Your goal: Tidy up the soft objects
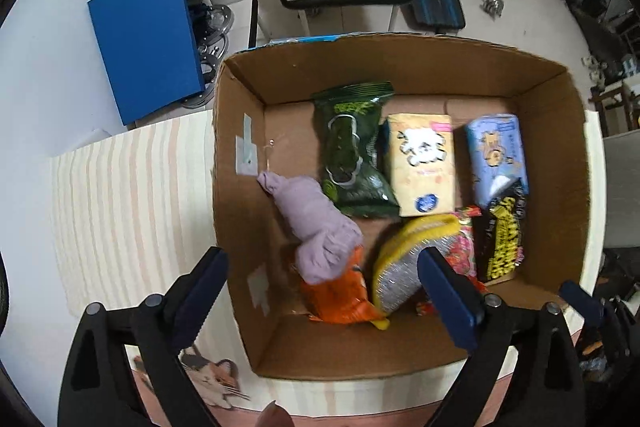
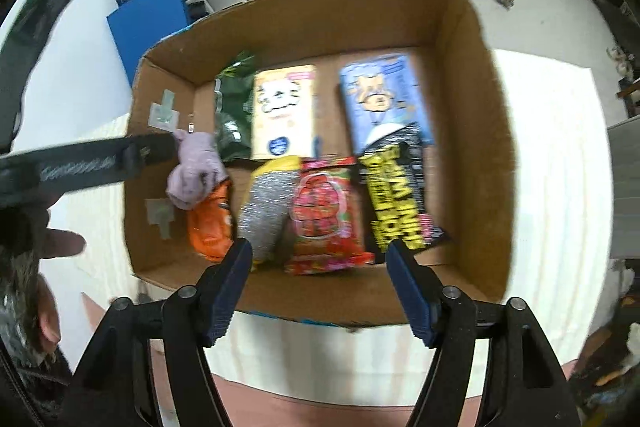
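The lilac cloth bundle lies in the cardboard box by its left wall, long axis running toward the far-left corner, straight ahead between the spread fingers of the empty left hand-held gripper, nearer than the empty, open right hand-held gripper

L claw is wide apart, both blue-padded fingers spread w/ nothing between them, pointing fwd and down. R claw is also spread, nothing gripped, fingers angled down and fwd. From the R wrist cam, the L claw's arm reaches in from the left edge, roughly level. Part of the person's hand shows at lower left, blurred; grip unclear.
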The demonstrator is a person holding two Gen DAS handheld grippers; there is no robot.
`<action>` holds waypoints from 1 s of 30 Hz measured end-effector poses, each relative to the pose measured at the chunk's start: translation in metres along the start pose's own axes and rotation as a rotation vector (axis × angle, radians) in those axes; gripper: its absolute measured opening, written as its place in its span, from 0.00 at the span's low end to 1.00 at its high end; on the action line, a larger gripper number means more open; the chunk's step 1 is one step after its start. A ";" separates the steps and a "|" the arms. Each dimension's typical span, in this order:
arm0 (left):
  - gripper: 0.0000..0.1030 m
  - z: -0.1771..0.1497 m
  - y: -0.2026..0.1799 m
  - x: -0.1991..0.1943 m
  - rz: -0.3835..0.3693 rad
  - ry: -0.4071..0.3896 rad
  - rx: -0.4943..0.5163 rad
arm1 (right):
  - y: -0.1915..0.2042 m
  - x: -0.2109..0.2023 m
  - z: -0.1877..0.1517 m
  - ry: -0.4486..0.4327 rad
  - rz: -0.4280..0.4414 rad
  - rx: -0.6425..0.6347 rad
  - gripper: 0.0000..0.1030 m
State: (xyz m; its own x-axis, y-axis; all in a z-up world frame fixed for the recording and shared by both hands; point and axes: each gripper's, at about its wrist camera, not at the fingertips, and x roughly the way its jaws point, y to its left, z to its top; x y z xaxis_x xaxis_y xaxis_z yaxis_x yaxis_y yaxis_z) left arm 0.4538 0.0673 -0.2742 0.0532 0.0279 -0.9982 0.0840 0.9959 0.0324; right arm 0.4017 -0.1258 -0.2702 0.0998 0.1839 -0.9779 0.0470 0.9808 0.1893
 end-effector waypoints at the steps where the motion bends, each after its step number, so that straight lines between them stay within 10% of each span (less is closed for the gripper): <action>1: 0.94 -0.006 -0.001 -0.004 -0.002 -0.015 -0.006 | -0.004 -0.001 -0.002 -0.006 -0.016 -0.002 0.79; 14: 0.94 -0.069 -0.012 -0.035 0.003 -0.161 -0.066 | -0.037 -0.026 -0.030 -0.077 -0.144 -0.040 1.00; 30: 1.00 -0.101 -0.016 -0.070 -0.007 -0.244 -0.128 | -0.047 -0.068 -0.049 -0.158 -0.159 -0.035 1.00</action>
State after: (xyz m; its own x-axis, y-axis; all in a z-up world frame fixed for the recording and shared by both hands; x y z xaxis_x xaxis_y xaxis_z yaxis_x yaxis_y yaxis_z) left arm 0.3483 0.0583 -0.2099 0.2926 0.0152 -0.9561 -0.0407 0.9992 0.0034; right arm 0.3436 -0.1818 -0.2167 0.2484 0.0174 -0.9685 0.0401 0.9988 0.0283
